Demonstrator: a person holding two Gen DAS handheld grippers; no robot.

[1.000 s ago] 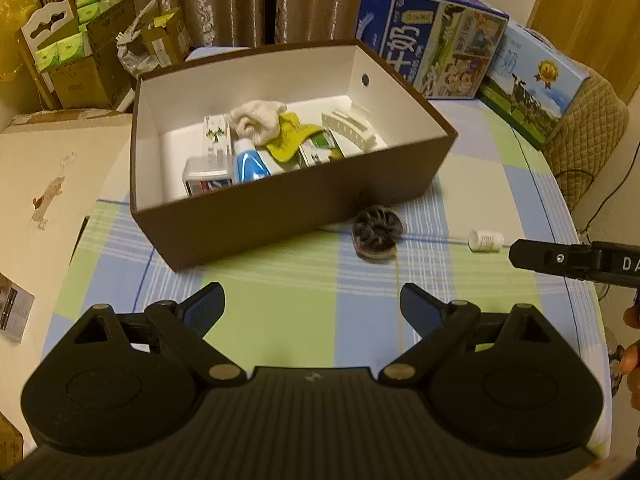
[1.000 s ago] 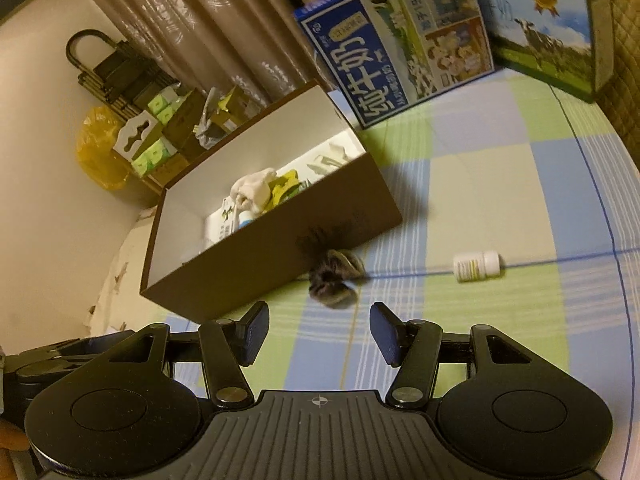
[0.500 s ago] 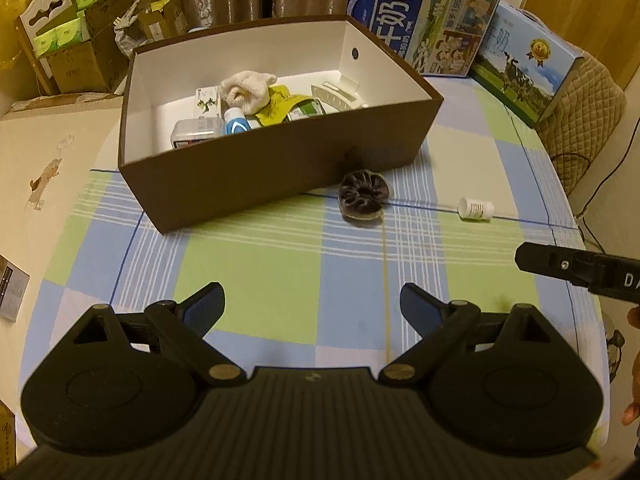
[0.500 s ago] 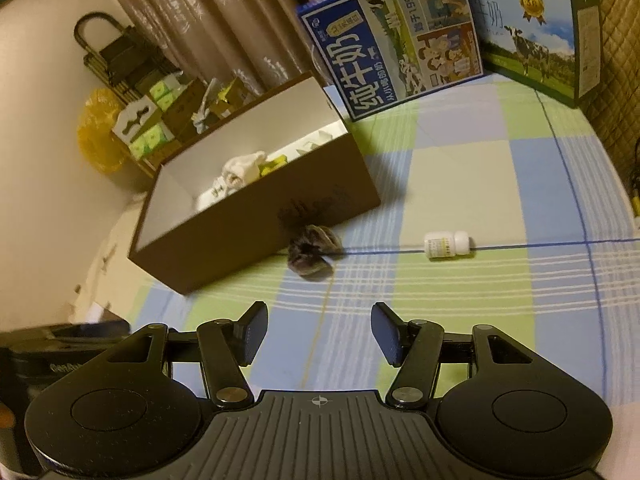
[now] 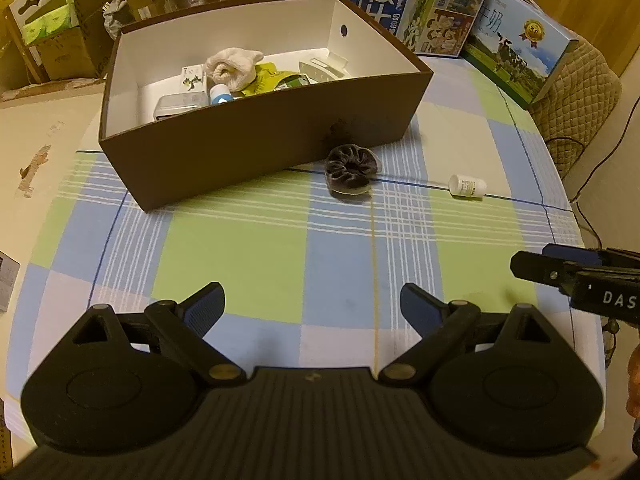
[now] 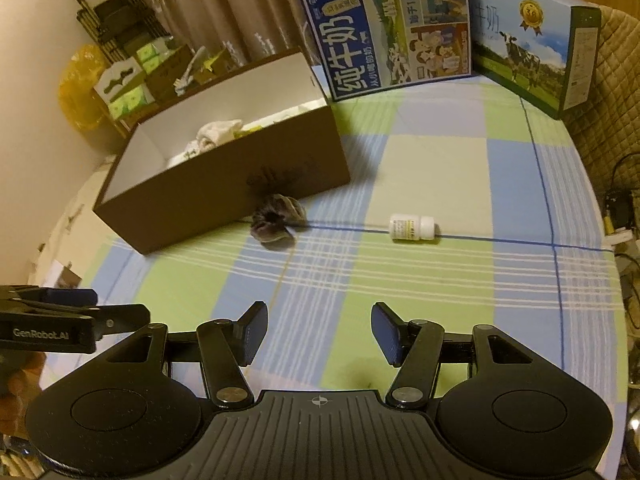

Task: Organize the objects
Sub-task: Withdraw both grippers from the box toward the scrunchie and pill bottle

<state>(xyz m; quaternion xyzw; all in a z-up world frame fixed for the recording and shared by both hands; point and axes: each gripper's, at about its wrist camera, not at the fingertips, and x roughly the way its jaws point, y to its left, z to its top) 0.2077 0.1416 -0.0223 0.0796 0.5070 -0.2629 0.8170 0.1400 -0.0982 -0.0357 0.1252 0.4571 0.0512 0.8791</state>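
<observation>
— Two things left out on the checked tablecloth (image 5: 248,248): the dark scrunchie (image 5: 351,168) touching the near wall of the brown box (image 5: 256,140), and the small white bottle (image 6: 411,227) lying on its side to its right.

— And the grippers?

— Both empty. The left gripper (image 5: 312,304) and right gripper (image 6: 319,328) hover near the table's near edge, jaws spread wide. I'd say it's between pickups; next means reaching far, closing on the scrunchie or bottle, then lifting it over the box wall.
</observation>
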